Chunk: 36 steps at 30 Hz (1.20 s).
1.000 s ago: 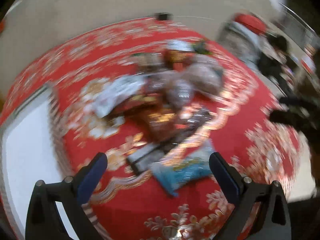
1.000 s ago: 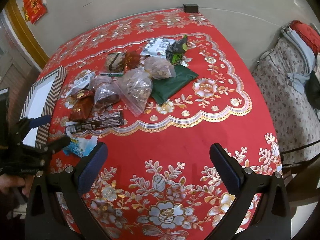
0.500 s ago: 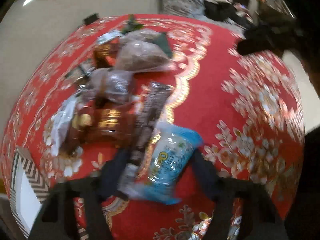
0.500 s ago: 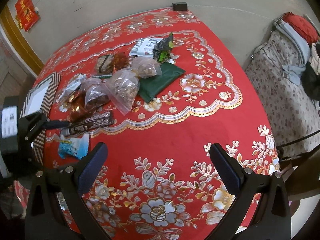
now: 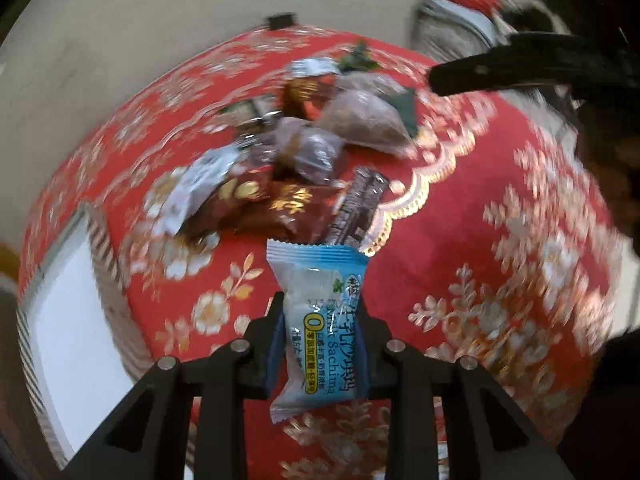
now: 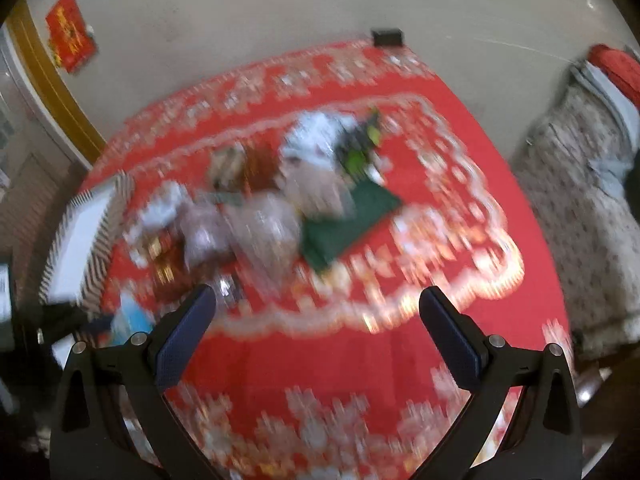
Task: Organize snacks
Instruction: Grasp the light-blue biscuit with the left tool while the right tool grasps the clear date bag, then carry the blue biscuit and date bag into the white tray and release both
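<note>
1. Both grippers sit above the red tablecloth [image 5: 460, 240].
2. My left gripper [image 5: 320, 344] has just been closing; it's clamped on the blue snack packet [image 5: 320, 320].
3. My right gripper [image 6: 316, 328] is spread wide, empty.
4. Remaining snack pile [image 5: 304, 152] lies mid-table.

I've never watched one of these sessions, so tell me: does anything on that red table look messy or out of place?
Yes: the snacks lie in a loose overlapping heap on the red tablecloth, not sorted. One blue Sachima packet is out of it, pinched between the left gripper's jaws, which have just been closing. Nothing looks spilled or torn.
</note>
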{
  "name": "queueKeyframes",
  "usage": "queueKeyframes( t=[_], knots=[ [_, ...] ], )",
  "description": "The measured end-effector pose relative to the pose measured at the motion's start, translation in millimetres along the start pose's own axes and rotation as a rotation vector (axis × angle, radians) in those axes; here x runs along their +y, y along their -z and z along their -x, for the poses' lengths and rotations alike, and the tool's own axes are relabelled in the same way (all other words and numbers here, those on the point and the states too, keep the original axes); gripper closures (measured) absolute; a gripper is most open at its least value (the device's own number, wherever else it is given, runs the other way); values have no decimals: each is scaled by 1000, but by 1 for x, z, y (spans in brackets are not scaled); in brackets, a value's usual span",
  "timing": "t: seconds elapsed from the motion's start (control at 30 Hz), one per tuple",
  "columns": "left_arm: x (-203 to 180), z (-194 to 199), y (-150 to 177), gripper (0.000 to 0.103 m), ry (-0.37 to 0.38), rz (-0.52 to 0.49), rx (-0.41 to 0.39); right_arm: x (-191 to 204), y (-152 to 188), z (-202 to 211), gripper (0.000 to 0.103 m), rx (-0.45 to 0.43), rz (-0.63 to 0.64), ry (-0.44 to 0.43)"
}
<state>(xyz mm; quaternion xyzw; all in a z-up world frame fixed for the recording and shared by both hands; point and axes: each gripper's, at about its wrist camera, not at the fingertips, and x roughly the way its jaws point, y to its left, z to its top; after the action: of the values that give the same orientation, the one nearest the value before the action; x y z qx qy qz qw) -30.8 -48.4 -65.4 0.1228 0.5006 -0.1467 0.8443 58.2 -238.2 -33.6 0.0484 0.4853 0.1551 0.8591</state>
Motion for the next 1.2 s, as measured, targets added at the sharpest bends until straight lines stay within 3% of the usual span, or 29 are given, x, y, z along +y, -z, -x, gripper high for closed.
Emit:
queueKeyframes(
  t=[0.13,0.3,0.53,0.63,0.67,0.7,0.93,1.2],
  knots=[
    [5,7,7,71,67,113,-1,4,-30,-28,1,18,-54,-92],
    [3,3,12,71,88,135,23,8,-38,-70,28,164,-178,-65],
    [5,7,12,71,82,146,3,29,-55,-96,40,184,-89,-15],
    [7,6,11,71,83,152,5,35,-56,-97,54,176,-18,23],
    [8,6,11,71,85,160,5,34,-55,-95,64,169,-7,14],
    [10,5,11,71,92,172,7,32,-54,-95,67,175,-8,-20],
    [25,0,14,71,159,285,10,9,-38,-65,71,143,-90,-131],
    [33,-12,16,71,250,392,34,9,3,-33,71,160,-92,-158]
  ],
)
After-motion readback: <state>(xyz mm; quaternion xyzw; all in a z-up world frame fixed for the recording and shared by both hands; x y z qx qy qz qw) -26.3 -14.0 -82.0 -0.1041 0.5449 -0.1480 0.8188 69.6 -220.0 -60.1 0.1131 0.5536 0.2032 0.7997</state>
